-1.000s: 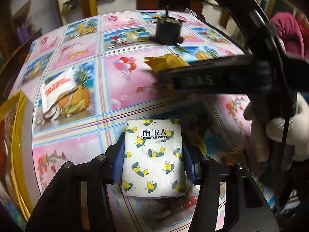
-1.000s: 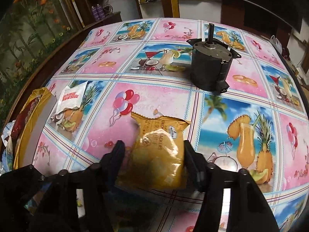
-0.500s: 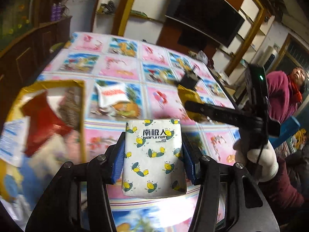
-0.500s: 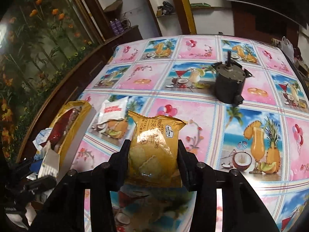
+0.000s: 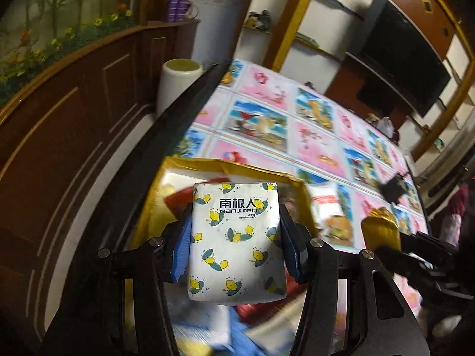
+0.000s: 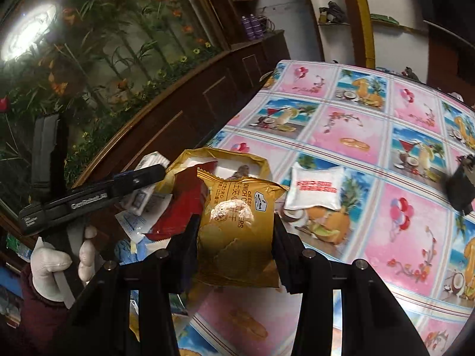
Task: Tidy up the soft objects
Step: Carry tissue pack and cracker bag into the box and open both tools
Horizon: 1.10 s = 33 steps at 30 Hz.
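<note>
My left gripper [image 5: 234,222] is shut on a white tissue pack [image 5: 234,243] printed with lemons and holds it above the gold box [image 5: 237,167] at the table's left edge. My right gripper [image 6: 236,225] is shut on a gold cracker packet [image 6: 237,231] and holds it in the air just right of the same gold box [image 6: 221,157]. The box holds a red packet [image 6: 178,213] and other soft packs. A white sachet with red print [image 6: 316,190] lies on the tablecloth beside the box. The left gripper with its tissue pack [image 6: 142,198] shows over the box in the right wrist view.
A dark motor-like block [image 6: 458,188] stands on the table at the right. A patterned pink and blue tablecloth [image 6: 356,124] covers the table. A dark wooden cabinet [image 5: 74,136] runs along the table's left side. A white cylinder [image 5: 178,83] stands by the cabinet.
Both grippers have swung left with their packs. The left one now hangs over the gold box; the right one has lifted its cracker packet off the table and come near the box.
</note>
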Each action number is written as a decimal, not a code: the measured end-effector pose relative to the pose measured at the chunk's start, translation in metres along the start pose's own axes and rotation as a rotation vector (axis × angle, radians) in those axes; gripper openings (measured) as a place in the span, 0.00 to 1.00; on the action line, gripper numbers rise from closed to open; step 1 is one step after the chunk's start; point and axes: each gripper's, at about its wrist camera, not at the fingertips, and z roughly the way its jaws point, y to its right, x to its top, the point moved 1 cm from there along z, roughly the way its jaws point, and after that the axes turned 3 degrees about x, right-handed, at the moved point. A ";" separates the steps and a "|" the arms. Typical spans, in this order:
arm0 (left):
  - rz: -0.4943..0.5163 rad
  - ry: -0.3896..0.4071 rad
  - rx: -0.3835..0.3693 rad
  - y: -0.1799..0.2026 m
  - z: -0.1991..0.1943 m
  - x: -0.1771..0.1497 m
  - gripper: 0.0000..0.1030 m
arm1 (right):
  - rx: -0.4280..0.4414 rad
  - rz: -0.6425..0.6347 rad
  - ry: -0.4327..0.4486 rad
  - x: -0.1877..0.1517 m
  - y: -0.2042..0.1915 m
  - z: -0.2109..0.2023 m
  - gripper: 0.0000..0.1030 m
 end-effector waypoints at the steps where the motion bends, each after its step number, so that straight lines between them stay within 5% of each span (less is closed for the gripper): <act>1: -0.016 -0.015 -0.001 -0.008 0.005 0.001 0.51 | 0.005 -0.003 -0.011 0.004 -0.005 0.009 0.44; 11: -0.288 -0.148 -0.165 -0.063 0.035 -0.001 0.56 | -0.024 0.028 -0.101 0.034 -0.021 0.093 0.44; 21: -0.322 -0.016 -0.236 -0.066 -0.028 -0.009 0.57 | -0.086 -0.037 -0.122 0.041 -0.033 0.123 0.47; 28: -0.253 0.117 -0.172 -0.043 -0.081 -0.029 0.61 | 0.035 -0.009 -0.047 0.046 -0.034 0.092 0.63; 33: -0.136 0.213 -0.046 -0.006 -0.110 -0.050 0.62 | 0.043 -0.009 0.003 0.032 -0.035 0.053 0.64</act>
